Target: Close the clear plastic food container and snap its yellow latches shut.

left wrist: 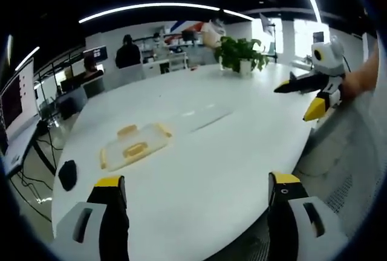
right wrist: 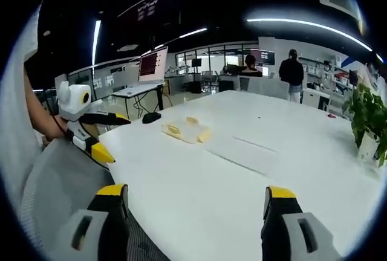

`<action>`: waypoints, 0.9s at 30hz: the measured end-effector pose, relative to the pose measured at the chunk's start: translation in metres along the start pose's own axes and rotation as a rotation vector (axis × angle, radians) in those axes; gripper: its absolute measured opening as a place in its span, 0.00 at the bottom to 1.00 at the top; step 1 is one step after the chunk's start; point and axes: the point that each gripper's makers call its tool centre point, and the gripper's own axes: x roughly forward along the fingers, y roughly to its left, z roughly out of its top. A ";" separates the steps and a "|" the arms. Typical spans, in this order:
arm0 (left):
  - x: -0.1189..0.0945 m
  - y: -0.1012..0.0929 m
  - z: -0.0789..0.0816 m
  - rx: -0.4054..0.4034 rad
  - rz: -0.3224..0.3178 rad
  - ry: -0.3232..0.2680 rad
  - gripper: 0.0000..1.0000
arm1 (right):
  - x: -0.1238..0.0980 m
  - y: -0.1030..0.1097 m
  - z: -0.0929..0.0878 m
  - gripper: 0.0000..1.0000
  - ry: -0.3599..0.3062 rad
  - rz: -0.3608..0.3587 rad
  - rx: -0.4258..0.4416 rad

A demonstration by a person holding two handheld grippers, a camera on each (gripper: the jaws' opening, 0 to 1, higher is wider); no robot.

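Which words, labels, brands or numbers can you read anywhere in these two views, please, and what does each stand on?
None can be read.
Dark overhead sign: pale lettering, too blurred to read.
Monitor behind the table: lines of text, too small.
Screen at the left edge: content too blurred.
Clear food container: no label visible.

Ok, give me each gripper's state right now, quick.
Left gripper: open, holding nothing, above the white table.
Right gripper: open, holding nothing; the clear container lies far ahead.
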 end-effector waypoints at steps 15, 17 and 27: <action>-0.004 0.005 0.009 0.017 0.030 -0.031 0.93 | -0.001 0.004 0.007 0.92 -0.022 0.030 0.002; -0.005 0.005 0.011 0.019 0.029 -0.038 0.93 | -0.001 0.006 0.010 0.92 -0.032 0.042 0.014; -0.005 0.005 0.015 0.023 0.015 -0.041 0.90 | 0.002 0.008 0.011 0.93 -0.008 0.052 -0.041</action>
